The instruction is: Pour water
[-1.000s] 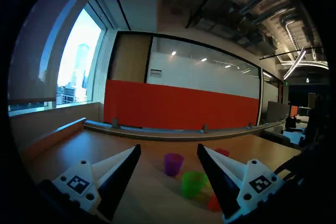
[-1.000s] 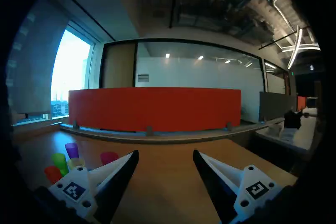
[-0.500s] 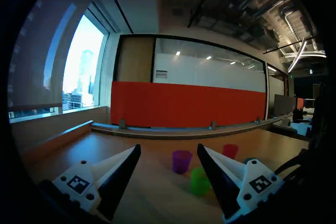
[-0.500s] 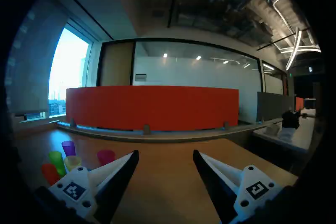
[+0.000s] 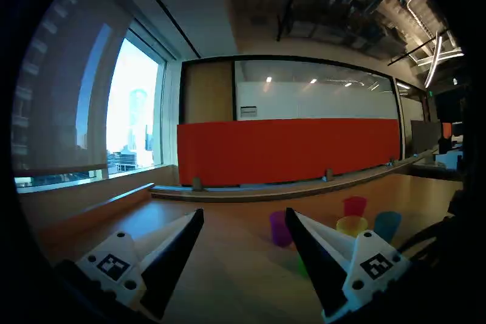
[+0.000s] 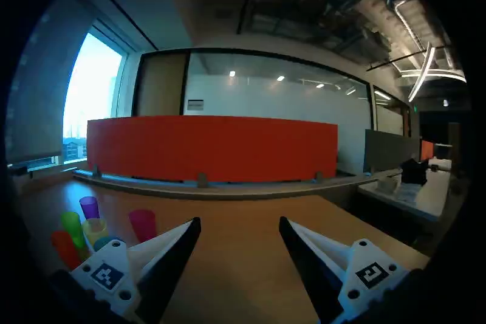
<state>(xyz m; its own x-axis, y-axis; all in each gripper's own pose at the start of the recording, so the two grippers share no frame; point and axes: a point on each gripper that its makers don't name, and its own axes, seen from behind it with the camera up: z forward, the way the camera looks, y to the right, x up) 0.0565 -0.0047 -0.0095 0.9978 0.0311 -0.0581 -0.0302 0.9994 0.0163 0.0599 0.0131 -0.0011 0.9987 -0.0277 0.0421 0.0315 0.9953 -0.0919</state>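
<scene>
Several small plastic cups stand grouped on a wooden table. In the left gripper view a purple cup stands just left of the right finger, with a pink cup, a yellow cup and a blue cup beyond that finger, and a sliver of a green cup. My left gripper is open and holds nothing. In the right gripper view the cups sit far left: purple cup, green cup, yellow cup, pink cup, red cup. My right gripper is open and holds nothing.
A red partition with a low rail runs along the table's far edge. A bright window and a wooden sill are on the left. A glass wall stands behind the partition. Other desks lie to the right. Bare tabletop stretches ahead of my right gripper.
The left gripper view has swung left and tilted up: the cups slid right, and the green and red cups went behind the right finger. The right gripper view shifted slightly, cups still far left.
</scene>
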